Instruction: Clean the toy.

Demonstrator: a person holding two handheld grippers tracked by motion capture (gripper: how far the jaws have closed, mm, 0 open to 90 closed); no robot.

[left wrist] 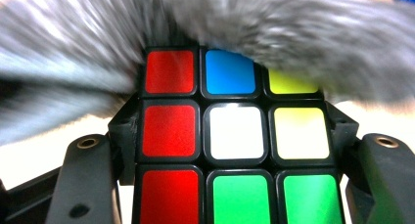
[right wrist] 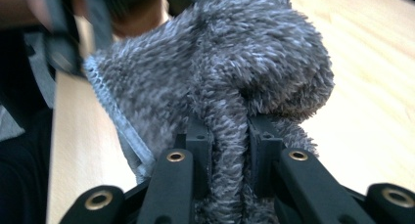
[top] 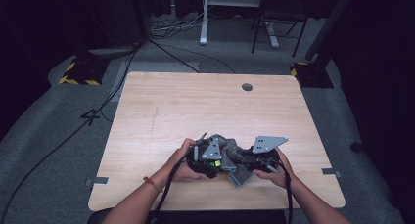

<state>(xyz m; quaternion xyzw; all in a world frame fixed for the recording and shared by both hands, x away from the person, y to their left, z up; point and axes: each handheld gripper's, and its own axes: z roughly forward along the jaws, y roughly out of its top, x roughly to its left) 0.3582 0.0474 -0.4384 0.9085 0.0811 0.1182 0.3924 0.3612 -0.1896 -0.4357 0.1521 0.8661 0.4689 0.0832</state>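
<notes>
A colour-sticker puzzle cube sits between the jaws of my left gripper, which is shut on its sides; red, white, yellow, blue and green stickers face the camera. A grey fluffy cloth lies over the cube's far edge. My right gripper is shut on a fold of that cloth. In the high view both grippers meet near the table's front middle: left gripper with the cube, right gripper, and the cloth bunched between them.
The wooden table has a round cable hole at the back right. Beyond the table lie floor cables, a stand base with yellow-black stripes and white desk legs.
</notes>
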